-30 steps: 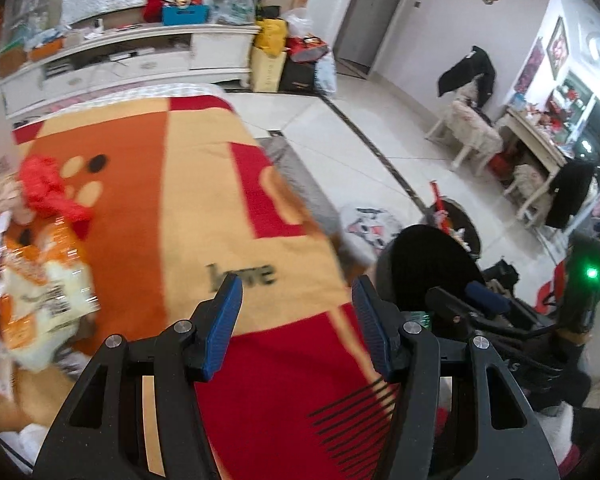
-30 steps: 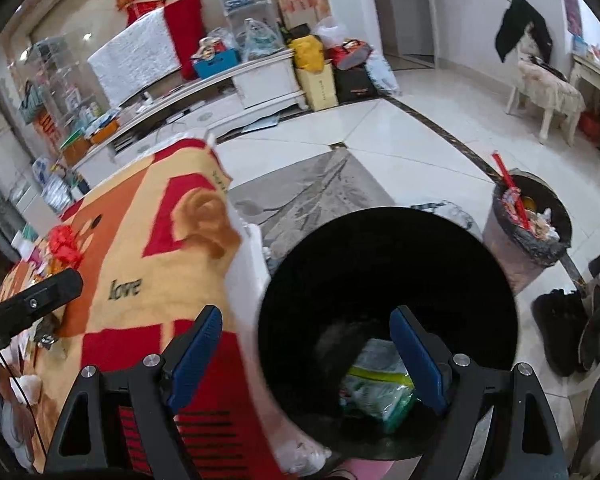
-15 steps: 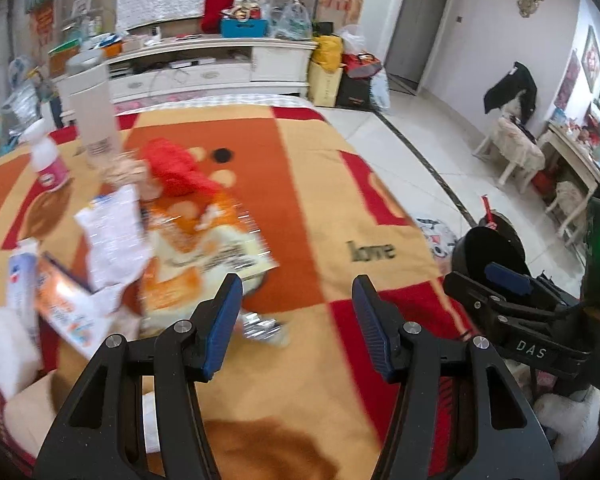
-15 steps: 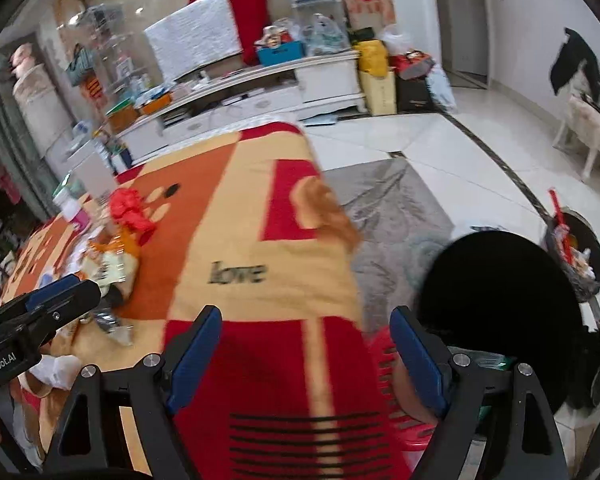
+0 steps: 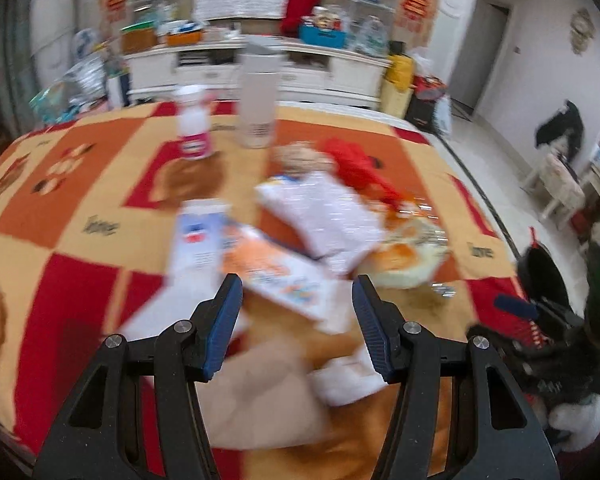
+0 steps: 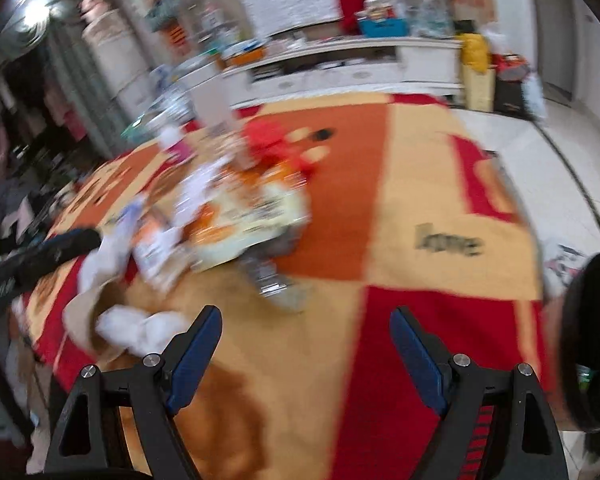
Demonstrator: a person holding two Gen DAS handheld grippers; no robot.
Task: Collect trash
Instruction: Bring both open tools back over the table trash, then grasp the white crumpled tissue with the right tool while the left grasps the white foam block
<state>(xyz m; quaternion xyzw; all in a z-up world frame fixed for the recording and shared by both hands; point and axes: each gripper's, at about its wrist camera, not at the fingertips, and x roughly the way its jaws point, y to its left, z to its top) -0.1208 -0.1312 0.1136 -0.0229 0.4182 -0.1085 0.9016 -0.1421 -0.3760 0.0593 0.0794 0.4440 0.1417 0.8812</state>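
Table under a red, orange and cream blanket (image 5: 80, 240). My left tongs (image 5: 298, 318) stand wide and empty, just short of the blurred heap of wrappers (image 5: 324, 224); beyond it, a white cylinder (image 5: 258, 110). My right tongs (image 6: 306, 360) stand wide and empty, the wrappers (image 6: 236, 216) ahead to their left; black bin (image 6: 594, 340) at right edge.

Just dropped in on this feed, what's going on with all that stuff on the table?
A person is collecting trash with two handheld grippers. Both the left gripper and the right gripper are open and empty, pointed at a pile of wrappers and crumpled tissue on the patterned tablecloth. A black bin sits at the table's right edge. Nothing is grasped at this moment.
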